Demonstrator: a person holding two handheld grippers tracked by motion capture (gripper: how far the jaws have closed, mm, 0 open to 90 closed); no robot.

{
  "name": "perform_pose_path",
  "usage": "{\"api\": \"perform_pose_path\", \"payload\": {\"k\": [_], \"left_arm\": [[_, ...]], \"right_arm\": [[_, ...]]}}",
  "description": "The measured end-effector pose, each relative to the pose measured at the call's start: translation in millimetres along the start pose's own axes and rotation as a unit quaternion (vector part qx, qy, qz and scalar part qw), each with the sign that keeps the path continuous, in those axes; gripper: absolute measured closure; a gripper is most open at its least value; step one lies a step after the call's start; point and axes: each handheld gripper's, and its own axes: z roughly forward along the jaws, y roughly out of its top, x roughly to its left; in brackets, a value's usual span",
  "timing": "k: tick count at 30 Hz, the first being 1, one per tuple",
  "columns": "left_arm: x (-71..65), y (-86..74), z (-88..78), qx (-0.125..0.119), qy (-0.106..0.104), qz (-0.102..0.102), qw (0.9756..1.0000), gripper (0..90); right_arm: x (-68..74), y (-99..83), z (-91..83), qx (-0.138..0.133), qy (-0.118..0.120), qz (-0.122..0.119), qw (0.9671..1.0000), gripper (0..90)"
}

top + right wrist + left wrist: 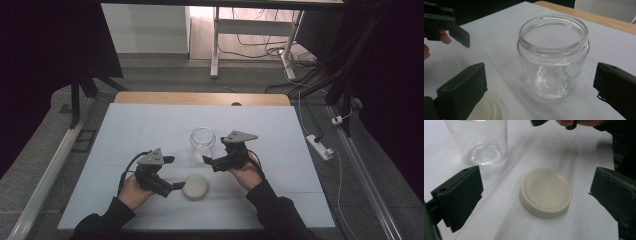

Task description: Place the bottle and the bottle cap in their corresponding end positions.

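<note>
- My right gripper point(540, 85) has its two black jaws spread wide, one at each lower corner, touching nothing.
- The glass jar point(553, 57) stands upright between the jaws, mouth open, interior empty, clear of both pads.
- The jar rests on the pale blue table mat point(499, 32).
- A cream lid point(487, 111) lies flat on the mat at the bottom edge, partly hidden behind the left-hand jaw.
- My left gripper point(447, 23) shows at the upper left, fingers point(444, 37) wrapped around it.
- A wooden table edge point(599, 18) runs beyond the mat.
</note>
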Motion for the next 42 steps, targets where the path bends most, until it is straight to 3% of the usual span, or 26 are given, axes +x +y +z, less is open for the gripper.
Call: {"api": "perform_pose_path", "payload": {"k": [8, 20, 32, 42], "left_arm": [[-2.9, -8.0, -21.7, -0.011, 0.017, -0.011, 0.9997, 0.0], [-5.6, -24.3, -50.6, -0.014, 0.040, -0.034, 0.9985, 0.0], [-11.5, -45.2, -78.3, -0.025, 0.066, -0.061, 0.9957, 0.0], [-18.6, -64.1, -101.2, -0.036, 0.098, -0.080, 0.9914, 0.0]], "right_arm": [[8.5, -2.5, -24.5, -0.011, 0.008, 0.010, 0.9999, 0.0], [11.6, -11.8, -57.0, -0.011, -0.003, 0.016, 0.9998, 0.0], [11.5, -27.8, -85.6, 0.001, -0.027, 0.014, 0.9995, 0.0], [10.6, -42.3, -113.6, 0.000, -0.064, 0.013, 0.9978, 0.0]]}}
